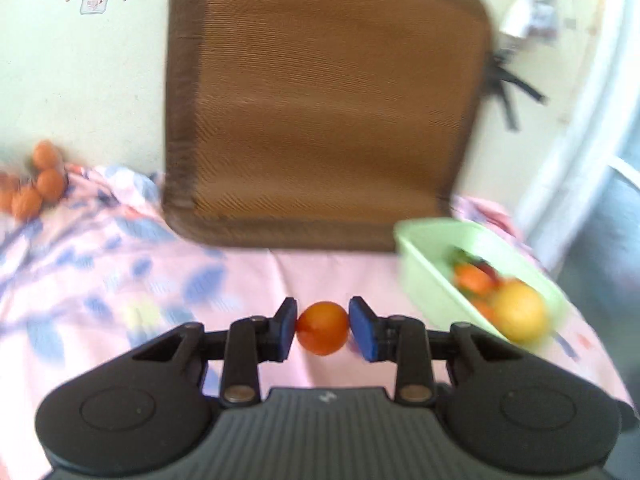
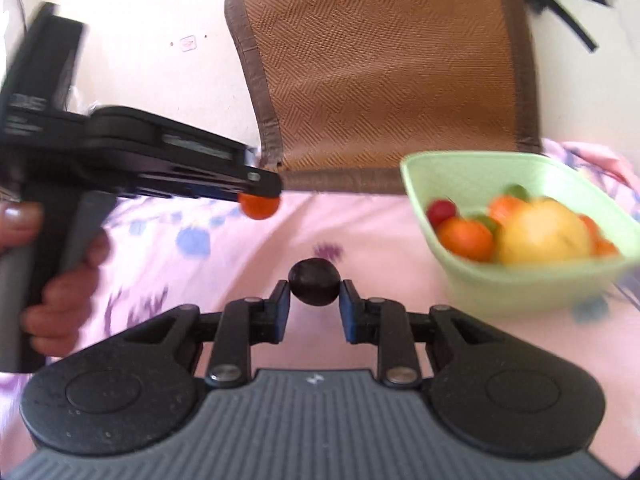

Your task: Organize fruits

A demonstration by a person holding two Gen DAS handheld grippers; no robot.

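My left gripper [image 1: 322, 326] is shut on a small orange fruit [image 1: 322, 328] and holds it above the pink floral cloth [image 1: 120, 280]. It also shows in the right wrist view [image 2: 264, 194], with the orange fruit [image 2: 259, 207] at its tip. My right gripper [image 2: 314, 300] is shut on a dark purple fruit [image 2: 315, 281]. A light green bowl [image 2: 448, 176] with several fruits, among them a large yellow one [image 2: 544, 236], stands to the right; it also shows in the left wrist view [image 1: 424, 240].
A brown woven cushion [image 1: 320, 100] leans on the wall behind the cloth. A pile of small orange fruits [image 1: 36, 184] lies at the far left by the wall. A hand [image 2: 60, 288] holds the left gripper's handle.
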